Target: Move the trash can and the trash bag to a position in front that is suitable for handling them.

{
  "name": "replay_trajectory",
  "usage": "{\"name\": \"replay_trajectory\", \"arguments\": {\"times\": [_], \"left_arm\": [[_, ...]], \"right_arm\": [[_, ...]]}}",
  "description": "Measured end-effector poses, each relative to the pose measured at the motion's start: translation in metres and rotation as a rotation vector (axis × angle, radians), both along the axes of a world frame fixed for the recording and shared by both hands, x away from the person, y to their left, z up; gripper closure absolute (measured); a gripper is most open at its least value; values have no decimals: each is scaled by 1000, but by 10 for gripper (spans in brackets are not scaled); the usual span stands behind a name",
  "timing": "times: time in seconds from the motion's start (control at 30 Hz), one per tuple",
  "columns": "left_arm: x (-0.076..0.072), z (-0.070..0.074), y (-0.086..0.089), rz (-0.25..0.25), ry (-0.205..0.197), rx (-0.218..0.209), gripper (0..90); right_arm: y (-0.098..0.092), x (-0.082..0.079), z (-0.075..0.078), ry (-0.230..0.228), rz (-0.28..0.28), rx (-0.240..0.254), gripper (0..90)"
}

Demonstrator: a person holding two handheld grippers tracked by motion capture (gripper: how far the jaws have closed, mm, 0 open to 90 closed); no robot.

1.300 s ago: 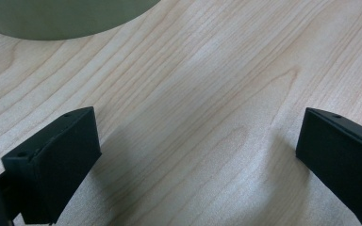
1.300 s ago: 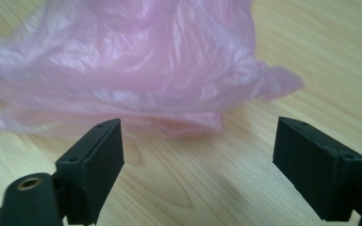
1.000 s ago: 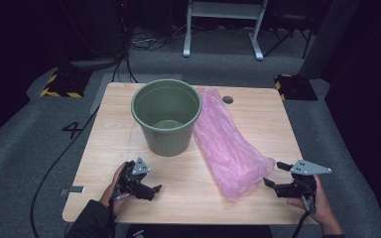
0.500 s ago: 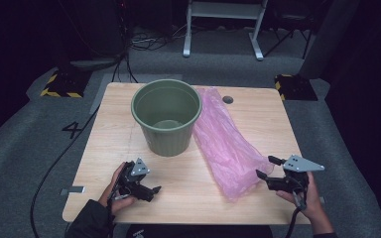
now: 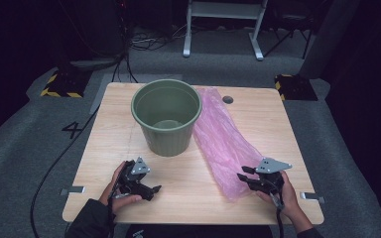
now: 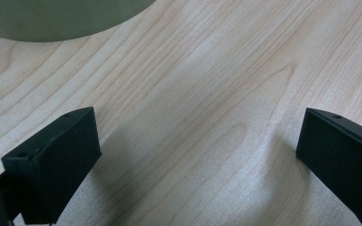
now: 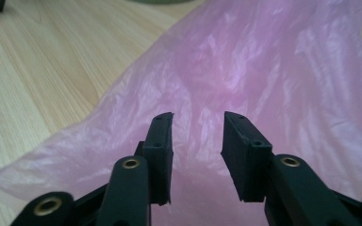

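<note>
jaws over pink bag [image 7: 264, 70], unpinched

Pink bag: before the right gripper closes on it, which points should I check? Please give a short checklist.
1. Right gripper over the pink bag: ok.
2. Film between its jaws, which have just been closing: ok.
3. Pads pressing the film: not ok, a gap remains.
4. Left gripper open, holding nothing: ok.
5. Green bucket upright beside the bag: ok.
6. Where the bag's opening is: cannot tell.
</note>
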State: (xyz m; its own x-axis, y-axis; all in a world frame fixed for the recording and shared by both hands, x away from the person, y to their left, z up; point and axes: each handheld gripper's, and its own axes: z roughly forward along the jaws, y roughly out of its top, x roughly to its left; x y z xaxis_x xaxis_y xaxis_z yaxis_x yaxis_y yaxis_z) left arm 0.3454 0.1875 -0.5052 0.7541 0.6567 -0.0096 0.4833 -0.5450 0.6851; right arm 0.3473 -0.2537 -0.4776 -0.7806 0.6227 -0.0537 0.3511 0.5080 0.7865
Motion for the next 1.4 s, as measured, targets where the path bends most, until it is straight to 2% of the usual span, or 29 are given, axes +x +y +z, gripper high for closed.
{"name": "replay_trajectory", "arguments": {"times": [0.17,0.3,0.5,0.9,1.23,1.4], "left_arm": [[3,0,0,2,0,0,0],[11,0,0,8,0,3,0],[23,0,-1,30,-1,-3,0],[35,0,1,5,-1,1,1],[46,0,3,-2,-4,2,3],[55,1,5,21,-2,2,3]], "right_arm": [[-3,3,-10,35,10,-24,708],[-11,6,-18,64,6,-42,762],[-26,7,-20,88,-15,-12,769],[-63,0,-21,76,-85,-11,745],[-78,-8,-21,66,-122,-13,743],[-84,-11,-21,66,-143,-8,729]]}}
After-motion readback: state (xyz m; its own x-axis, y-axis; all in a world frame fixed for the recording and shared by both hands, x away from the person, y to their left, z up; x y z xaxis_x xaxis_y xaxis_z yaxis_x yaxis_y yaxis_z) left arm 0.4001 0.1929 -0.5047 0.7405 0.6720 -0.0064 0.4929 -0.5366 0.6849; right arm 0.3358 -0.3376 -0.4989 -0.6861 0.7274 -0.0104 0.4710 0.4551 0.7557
